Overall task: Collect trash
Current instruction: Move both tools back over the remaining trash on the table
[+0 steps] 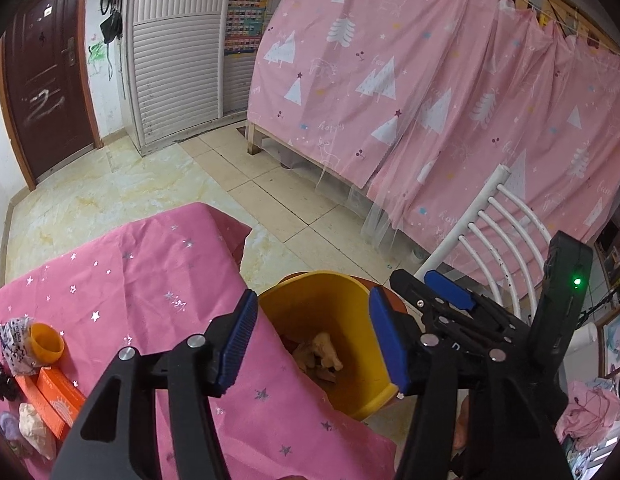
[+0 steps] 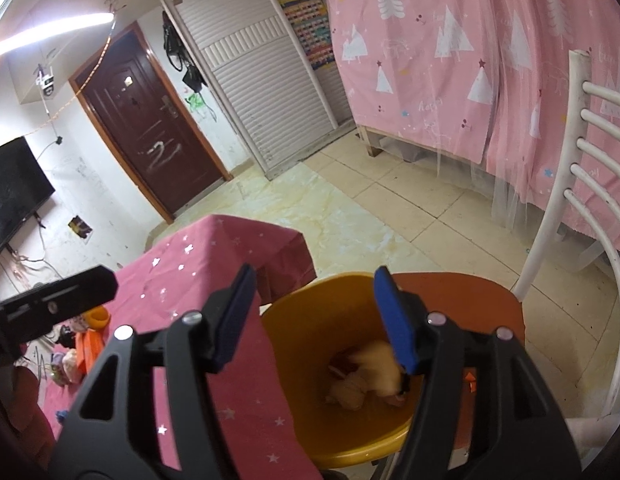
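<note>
We see both claws wide open, empty: left gripper [image 1: 314, 340], right gripper [image 2: 324, 320], both over the yellow bin [image 2: 302, 320]. Bin stands on the orange chair seat [image 2: 470, 300], just right of the pink table [image 1: 130, 280]. Crumpled trash [image 2: 370, 376] lies in the bin; more trash [image 1: 38, 372] at the table's near left.

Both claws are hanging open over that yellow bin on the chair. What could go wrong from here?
1. The yellow bin sits on the chair seat near its edge; a bump might tip it.
2. The left gripper and right gripper are close together and could collide.
3. The tablecloth hangs beside the bin and could snag.
</note>
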Action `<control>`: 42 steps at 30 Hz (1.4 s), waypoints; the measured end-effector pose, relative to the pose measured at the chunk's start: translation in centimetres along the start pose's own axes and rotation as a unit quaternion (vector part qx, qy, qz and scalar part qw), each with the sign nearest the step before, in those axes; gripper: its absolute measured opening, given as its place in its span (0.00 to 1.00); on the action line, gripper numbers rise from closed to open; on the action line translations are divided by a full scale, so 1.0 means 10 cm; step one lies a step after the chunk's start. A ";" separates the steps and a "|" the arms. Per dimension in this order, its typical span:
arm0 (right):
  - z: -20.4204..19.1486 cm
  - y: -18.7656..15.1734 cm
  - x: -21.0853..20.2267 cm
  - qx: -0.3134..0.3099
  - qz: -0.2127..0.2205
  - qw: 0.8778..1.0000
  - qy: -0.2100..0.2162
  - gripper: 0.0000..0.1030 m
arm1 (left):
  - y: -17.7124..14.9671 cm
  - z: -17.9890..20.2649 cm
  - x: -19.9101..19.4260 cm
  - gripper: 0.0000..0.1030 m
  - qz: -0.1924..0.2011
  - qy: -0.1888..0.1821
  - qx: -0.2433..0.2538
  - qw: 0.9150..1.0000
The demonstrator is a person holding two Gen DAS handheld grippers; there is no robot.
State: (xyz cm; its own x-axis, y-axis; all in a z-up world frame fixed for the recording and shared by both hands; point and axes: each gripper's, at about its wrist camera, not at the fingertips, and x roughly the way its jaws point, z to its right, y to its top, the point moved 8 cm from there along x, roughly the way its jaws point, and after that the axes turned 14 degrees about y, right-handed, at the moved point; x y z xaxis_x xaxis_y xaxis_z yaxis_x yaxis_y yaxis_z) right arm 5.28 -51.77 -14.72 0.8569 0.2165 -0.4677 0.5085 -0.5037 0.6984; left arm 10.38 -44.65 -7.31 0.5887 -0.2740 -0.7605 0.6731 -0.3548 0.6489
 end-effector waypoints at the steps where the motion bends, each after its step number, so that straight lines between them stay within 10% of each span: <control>1: -0.03 -0.01 0.01 -0.002 -0.001 1.000 0.002 0.58 | 0.00 -0.02 -0.02 0.49 0.001 0.000 -0.001 1.000; 42: -2.56 -0.83 0.79 -0.195 -0.124 0.962 0.143 0.68 | -0.73 -3.04 -1.00 0.58 0.032 0.165 -0.133 0.977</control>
State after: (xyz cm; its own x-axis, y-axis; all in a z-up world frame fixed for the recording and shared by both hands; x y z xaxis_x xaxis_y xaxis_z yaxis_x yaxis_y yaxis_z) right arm 9.94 -24.49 -10.37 0.6643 0.5400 -0.5169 0.6459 -0.0666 0.7605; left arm 13.15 -12.15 -3.69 0.7158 0.0298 -0.6977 0.6971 -0.0906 0.7112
